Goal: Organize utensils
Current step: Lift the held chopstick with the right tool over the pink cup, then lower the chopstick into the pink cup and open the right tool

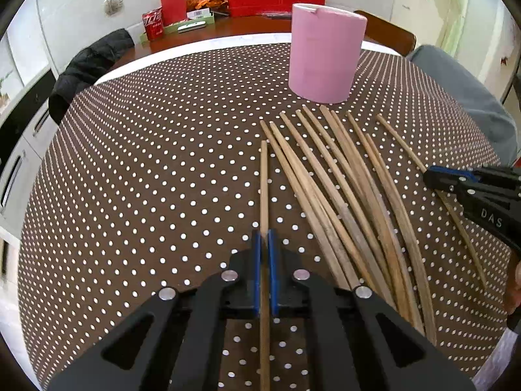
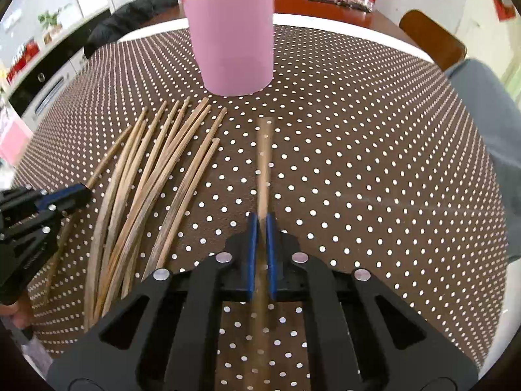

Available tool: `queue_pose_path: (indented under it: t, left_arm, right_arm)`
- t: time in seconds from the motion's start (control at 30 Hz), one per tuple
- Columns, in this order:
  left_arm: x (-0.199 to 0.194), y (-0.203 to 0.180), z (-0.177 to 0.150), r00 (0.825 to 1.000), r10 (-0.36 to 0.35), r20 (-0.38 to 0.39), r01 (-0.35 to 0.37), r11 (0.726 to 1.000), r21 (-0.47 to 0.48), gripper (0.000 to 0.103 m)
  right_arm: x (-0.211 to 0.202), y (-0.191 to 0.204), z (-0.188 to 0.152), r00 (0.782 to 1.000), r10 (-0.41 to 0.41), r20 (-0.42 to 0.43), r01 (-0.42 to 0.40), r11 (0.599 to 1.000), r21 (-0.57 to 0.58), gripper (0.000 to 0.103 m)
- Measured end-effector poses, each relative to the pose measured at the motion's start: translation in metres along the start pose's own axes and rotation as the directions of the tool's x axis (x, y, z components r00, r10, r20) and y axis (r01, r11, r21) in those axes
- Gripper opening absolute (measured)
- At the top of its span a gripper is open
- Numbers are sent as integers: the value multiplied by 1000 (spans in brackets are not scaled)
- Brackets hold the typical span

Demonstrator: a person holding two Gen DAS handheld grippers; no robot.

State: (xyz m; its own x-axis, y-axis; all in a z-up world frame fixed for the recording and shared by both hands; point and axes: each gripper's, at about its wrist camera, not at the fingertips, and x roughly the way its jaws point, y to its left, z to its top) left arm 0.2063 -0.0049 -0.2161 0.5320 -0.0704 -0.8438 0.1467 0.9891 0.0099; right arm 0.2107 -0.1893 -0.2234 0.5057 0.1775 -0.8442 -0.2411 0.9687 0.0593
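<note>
Both grippers pinch one chopstick each over the polka-dot table.

Blue-padded fingers of the left gripper (image 1: pixel 264 238) are narrowed onto a single chopstick (image 1: pixel 263 182) pointing toward the far edge; the right gripper (image 2: pixel 260 220) clamps another chopstick (image 2: pixel 264 163), blurred, the same way. Between them the loose chopsticks (image 1: pixel 345 195) lie fanned on the brown dotted tablecloth (image 1: pixel 146 179): thin, pale-brown wooden sticks, some darker and worn. A pink cylindrical holder (image 1: pixel 324 55) stands upright near the far edge, just beyond their tips.
</note>
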Motion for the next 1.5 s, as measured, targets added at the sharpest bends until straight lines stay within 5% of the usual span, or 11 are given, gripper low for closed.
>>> queue_pose_path:
  t: [0.3,0.53,0.8,1.0,1.2,1.3,1.5]
  left_arm:
    - [-34,25,2,988,-31,148,43,996,-79,5]
    - [-71,34,27,938,-52,344,95,989,-112,5]
    - [-112,31,77,810,-104,577,175,982,-67,5]
    - [-127,29,136,661,-183,727,300,953,-32,5]
    - [-117,13,191,557,-224,800,347,938,22,5]
    - [-100,7,210,541,-252,803,376,926,37,5]
    - [-58,4,228,564,-261,783,402,915,16,5]
  right_arm:
    - [-24,-30,-1,985,138,105,-146,987,73,6]
    - [-59,-28,13,941,238,241,-259,964,61,6]
    - [-96,-27,46,869,283,406,-323,946,31,6]
    - [-122,-34,107,771,279,572,-350,937,15,6]
    - [-130,-47,163,700,224,678,-332,943,31,6]
    - [-125,-50,183,683,203,702,-332,942,50,6]
    - [-97,-56,206,676,167,717,-319,944,81,6]
